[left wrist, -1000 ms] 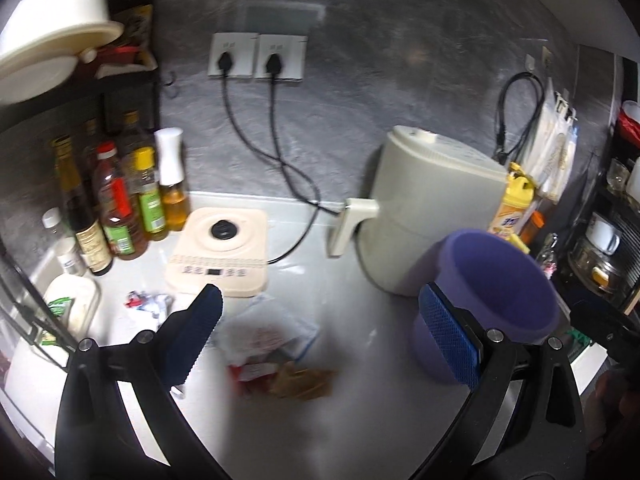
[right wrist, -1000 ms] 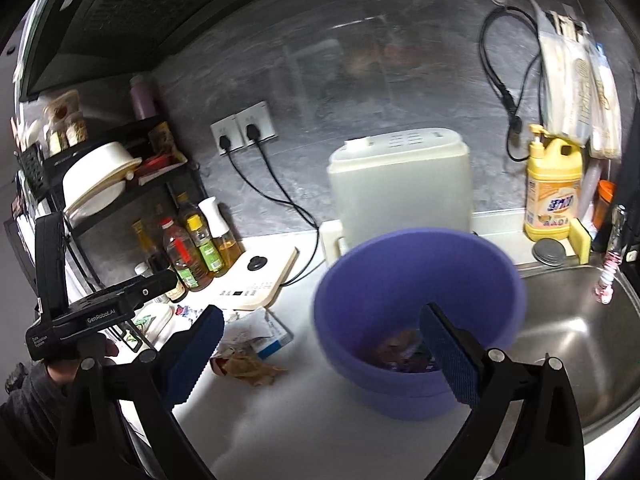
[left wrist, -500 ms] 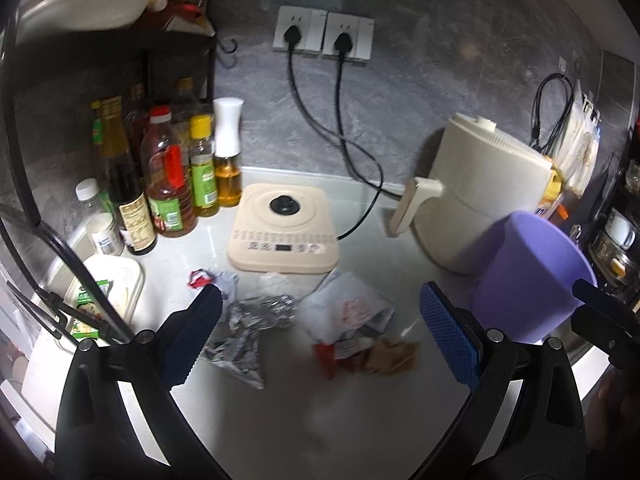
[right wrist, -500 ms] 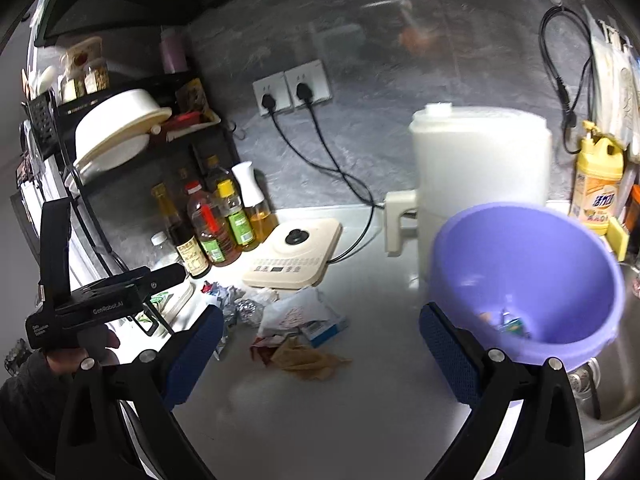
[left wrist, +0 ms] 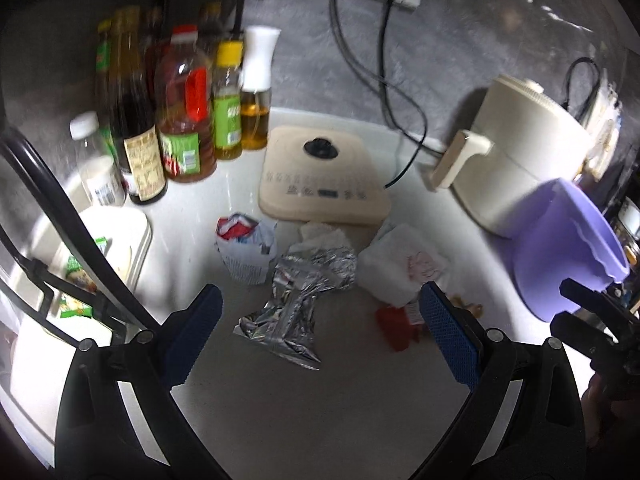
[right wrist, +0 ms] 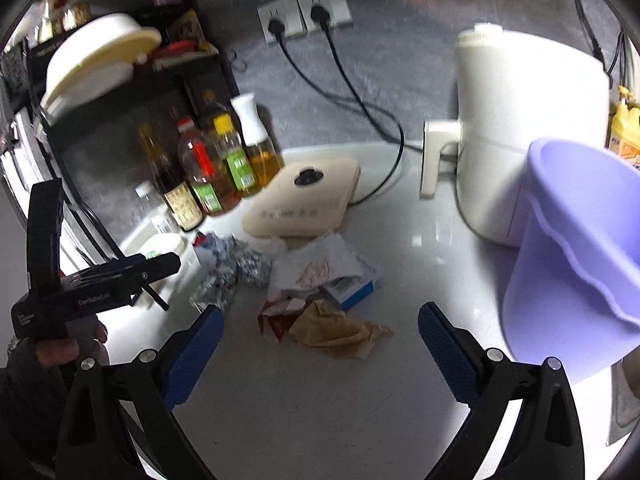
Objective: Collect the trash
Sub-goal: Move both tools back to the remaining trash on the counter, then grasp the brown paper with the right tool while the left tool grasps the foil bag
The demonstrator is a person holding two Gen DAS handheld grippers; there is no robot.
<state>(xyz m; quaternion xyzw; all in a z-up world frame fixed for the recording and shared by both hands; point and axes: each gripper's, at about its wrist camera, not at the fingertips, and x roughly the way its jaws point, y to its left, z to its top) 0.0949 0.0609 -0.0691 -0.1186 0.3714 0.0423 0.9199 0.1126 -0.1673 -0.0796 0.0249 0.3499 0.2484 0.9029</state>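
White countertop is being viewed from both wrist cameras. Nearest, the left gripper is being held wide open above a crumpled foil wrapper, with nothing gripped. The right gripper is likewise being held wide open and empty over a brown paper scrap. White wrappers are lying just beyond. A purple bin is being seen tilted at the right. Farther back, bottles are being shown against the wall.
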